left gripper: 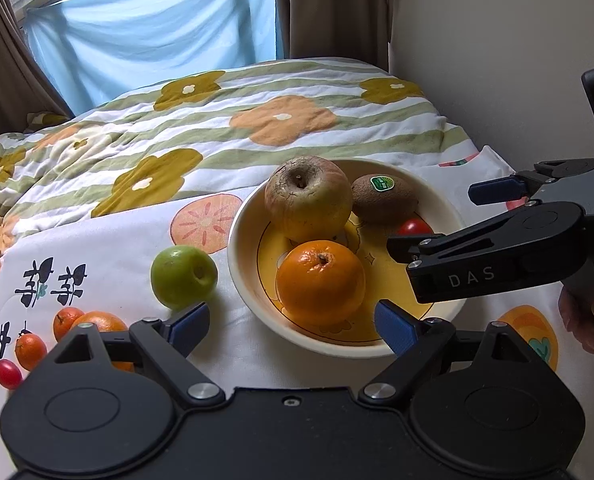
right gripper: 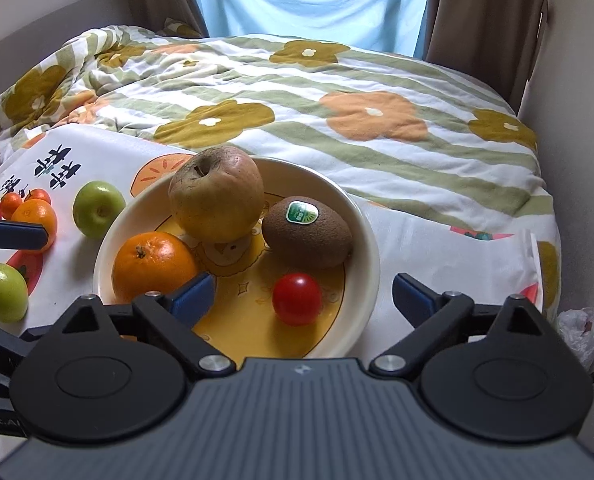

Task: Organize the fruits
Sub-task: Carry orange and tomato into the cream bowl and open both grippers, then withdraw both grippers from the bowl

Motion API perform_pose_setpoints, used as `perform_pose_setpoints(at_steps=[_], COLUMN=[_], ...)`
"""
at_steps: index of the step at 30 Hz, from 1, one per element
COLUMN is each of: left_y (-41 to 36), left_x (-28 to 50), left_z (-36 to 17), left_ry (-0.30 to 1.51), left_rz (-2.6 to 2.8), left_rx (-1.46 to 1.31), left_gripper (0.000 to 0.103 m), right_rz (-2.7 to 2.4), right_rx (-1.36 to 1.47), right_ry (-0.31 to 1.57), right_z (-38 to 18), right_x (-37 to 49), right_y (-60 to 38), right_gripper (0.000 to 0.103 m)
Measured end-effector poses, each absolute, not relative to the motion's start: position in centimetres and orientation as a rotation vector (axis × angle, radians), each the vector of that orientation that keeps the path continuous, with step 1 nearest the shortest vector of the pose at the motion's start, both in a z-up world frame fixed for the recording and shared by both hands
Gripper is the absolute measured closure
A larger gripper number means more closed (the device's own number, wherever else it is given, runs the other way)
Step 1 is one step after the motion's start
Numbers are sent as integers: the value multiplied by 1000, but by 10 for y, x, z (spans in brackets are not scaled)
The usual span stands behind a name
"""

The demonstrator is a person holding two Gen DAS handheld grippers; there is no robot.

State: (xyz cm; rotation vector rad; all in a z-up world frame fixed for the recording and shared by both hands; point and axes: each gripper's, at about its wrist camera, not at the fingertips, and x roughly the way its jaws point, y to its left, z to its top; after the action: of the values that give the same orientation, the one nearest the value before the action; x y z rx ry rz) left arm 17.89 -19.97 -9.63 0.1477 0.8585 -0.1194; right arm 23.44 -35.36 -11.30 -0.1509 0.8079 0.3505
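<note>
bed (right gripper: pixel 377 92) holds bowl (right gripper: pixel 361 216); right gripper (right gripper: pixel 303 292) gapes over rim.

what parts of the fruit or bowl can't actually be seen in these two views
- Left wrist view: the small red cherry tomato in the cream bowl with yellow centre is mostly hidden by the right gripper.
- Left wrist view: the loose orange mandarin is half covered by the left gripper.
- Right wrist view: the bowl's near rim is covered by the right gripper's body.
</note>
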Motion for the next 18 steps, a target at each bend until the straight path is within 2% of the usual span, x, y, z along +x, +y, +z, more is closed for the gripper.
perform_pose_setpoints(at_steps=[18], left_y=[-183], left_x=[113], left_z=[-46], left_ry=[772], left_rz=[-65], left_rx=[83], left_gripper=[11], right_rz=[330], right_rx=[-130], right_ry=[785], right_z=[-56], right_x=[171], right_y=[-343], right_gripper=[0])
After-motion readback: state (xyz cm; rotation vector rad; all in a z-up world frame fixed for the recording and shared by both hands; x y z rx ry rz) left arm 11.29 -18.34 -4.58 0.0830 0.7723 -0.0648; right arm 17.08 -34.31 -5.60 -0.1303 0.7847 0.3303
